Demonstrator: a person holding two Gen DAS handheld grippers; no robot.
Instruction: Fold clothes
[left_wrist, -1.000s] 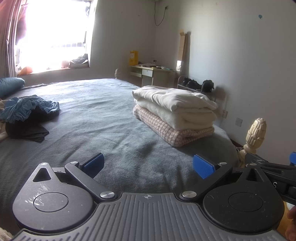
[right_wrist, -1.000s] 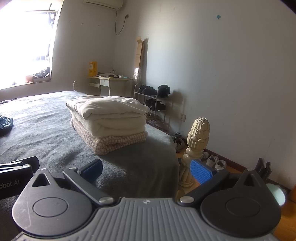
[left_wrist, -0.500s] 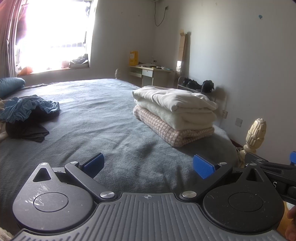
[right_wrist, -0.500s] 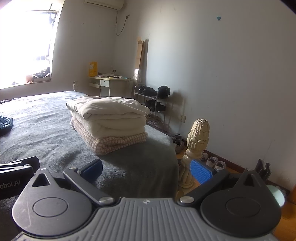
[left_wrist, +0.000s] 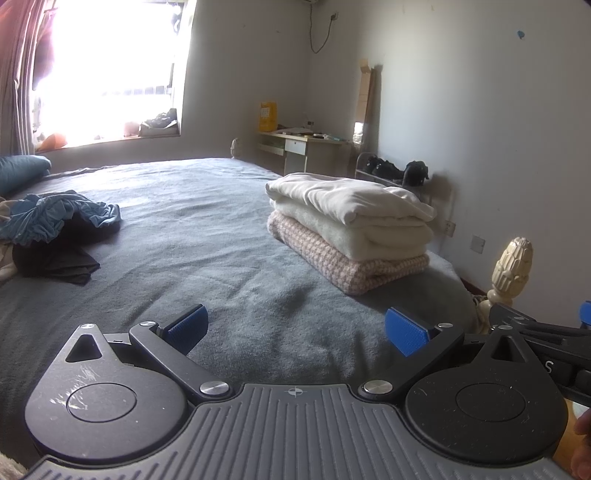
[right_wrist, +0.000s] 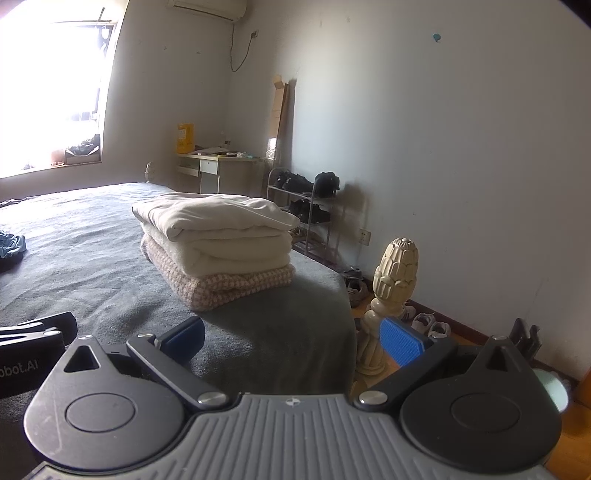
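A neat stack of folded clothes, two cream pieces on a pink knit one, rests on the grey bed near its right edge. At the bed's left lies a crumpled heap of blue and black clothes; only its blue edge shows in the right wrist view. My left gripper hovers open over the bed's near part, nothing between its blue pads. My right gripper is open too, at the bed's near right corner, empty.
A carved cream bedpost finial stands at the bed's corner. Along the right wall are a shoe rack, shoes on the floor and a small desk. A bright window lights the far side.
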